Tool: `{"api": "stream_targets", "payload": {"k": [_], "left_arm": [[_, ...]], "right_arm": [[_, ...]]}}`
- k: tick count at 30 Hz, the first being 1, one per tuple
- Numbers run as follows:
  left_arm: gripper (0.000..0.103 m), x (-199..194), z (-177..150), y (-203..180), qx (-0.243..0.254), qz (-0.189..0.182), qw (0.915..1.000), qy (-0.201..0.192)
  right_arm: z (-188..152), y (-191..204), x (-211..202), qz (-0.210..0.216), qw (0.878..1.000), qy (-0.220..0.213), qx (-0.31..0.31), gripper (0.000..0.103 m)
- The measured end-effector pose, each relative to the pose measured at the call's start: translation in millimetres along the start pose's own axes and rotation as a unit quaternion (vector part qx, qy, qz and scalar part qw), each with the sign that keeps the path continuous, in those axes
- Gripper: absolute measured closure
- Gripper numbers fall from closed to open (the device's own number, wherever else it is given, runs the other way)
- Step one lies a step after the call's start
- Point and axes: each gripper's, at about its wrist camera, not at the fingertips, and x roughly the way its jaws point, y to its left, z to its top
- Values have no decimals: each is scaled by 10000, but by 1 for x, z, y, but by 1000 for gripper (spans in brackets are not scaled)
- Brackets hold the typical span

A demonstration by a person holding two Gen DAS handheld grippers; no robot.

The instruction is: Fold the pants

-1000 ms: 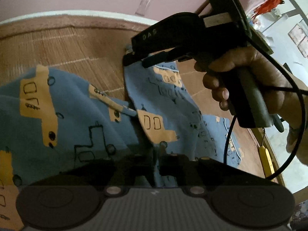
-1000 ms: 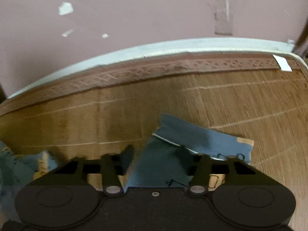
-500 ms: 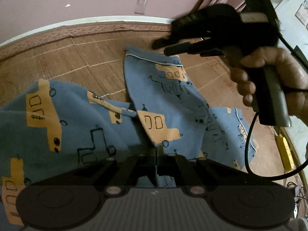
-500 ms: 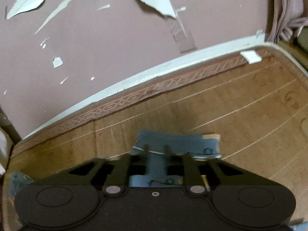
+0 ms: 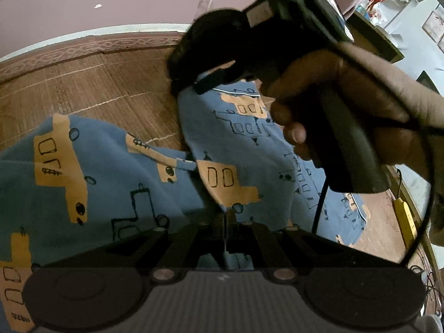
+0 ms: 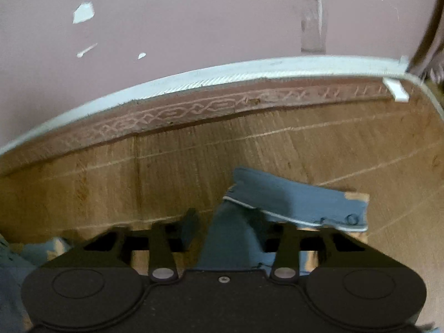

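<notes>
Blue pants (image 5: 138, 183) sit pinched in left gripper's (image 5: 226, 216) shut fingers; right gripper (image 6: 230, 222) tilts down, fingers apart, closing astride the hem.

Both wrist views close above the pants (image 5: 116, 183), angled steeply down toward the wall (image 6: 194, 27); blue cloth and woven mat (image 6: 111, 183) shared.

blue pants (image 5: 116, 166) with orange vehicle print lie on brown woven mat (image 5: 97, 91).
</notes>
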Motion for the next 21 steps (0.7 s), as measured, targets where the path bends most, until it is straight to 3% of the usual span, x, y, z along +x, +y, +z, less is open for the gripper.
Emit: {"api": "stream_targets", "payload": {"k": [2,6,12,17,21], "left_arm": [[103,-1,0,0,19,8,10000,-17],[103,-4,-2,-3,108,96,9999,-45],[103,-23,-10,-24,710,207,9962,-466],[103,-39,-21,-61,1548,150,9850,-753],[103,-33,-32,-98,2252,44,9726,-574]], "right_arm": [[-2,-10,-3,33,9999,-23,144,102],[-10,-40,-24,396,9958,-381,727,102],[-55,-103,-108,850,9765,-1371,1430,102],[-122,-151,-178,743,9606,-1987,1795,102],[-195,-177,-197,402,9448,-1999,2564,102]]}}
